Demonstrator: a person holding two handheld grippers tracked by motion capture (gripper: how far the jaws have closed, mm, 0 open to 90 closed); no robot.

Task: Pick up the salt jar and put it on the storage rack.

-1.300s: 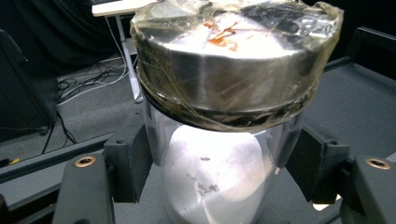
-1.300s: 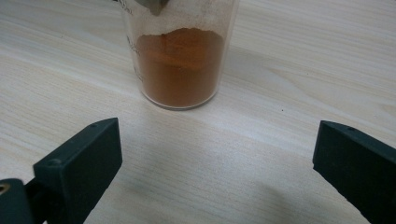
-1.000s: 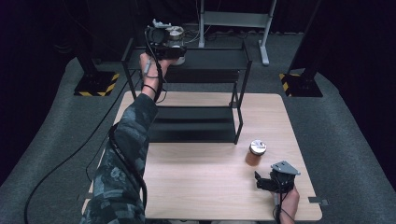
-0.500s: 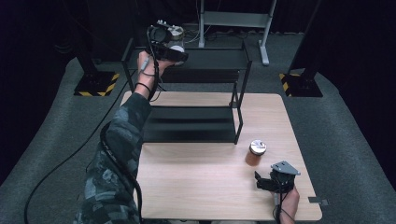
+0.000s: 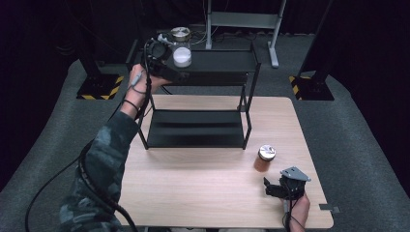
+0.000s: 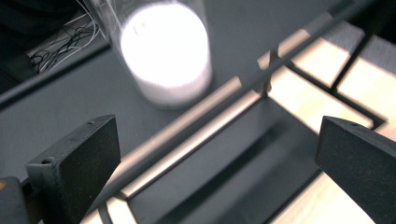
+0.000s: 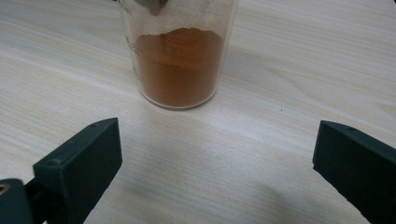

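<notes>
**Dropping off the white jar on the top shelf**

Standing on a wooden table: a black two-tier rack, biggest thing around. Sitting upright on the rack's top shelf, left end: the jar of white powder, clear walls, metal lid, white fill glowing bright in the left gripper view. Can't read any label on it, too blurry. Hovering just beside it, the left gripper, jaws just been opening, now spread wide with nothing between them, jar sitting a bit beyond the tips. Resting near the table's front right corner, the right gripper, jaws also wide apart, pointing at a jar of orange powder standing just ahead, not touching. Faint print on that one's side, unreadable.
</notes>
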